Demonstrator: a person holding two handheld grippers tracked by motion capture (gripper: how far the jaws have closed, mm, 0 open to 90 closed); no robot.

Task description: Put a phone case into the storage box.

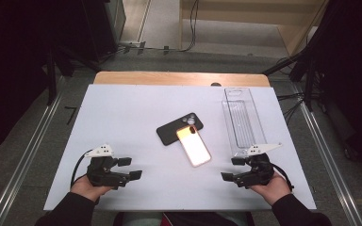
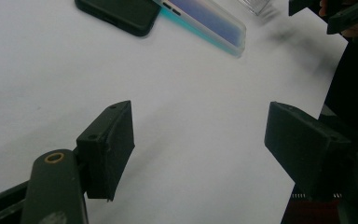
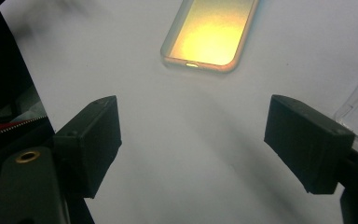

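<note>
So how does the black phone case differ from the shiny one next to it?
The black case is opaque and matte; the shiny case is translucent and glows orange-yellow. The black case lies farther from the person, showing a camera cutout at its far right end; the shiny case lies nearer, angled toward the right gripper. Their ends overlap. Both lie flat on the white table, untouched.

High view overhead, far; tool views low, close; share phone case (image 1: 194, 146).

A long clear plastic tray (image 1: 242, 120) lies on the right side of the white table (image 1: 122, 113); black cables (image 1: 188, 28) run across the grey floor (image 1: 23, 155) behind.
</note>
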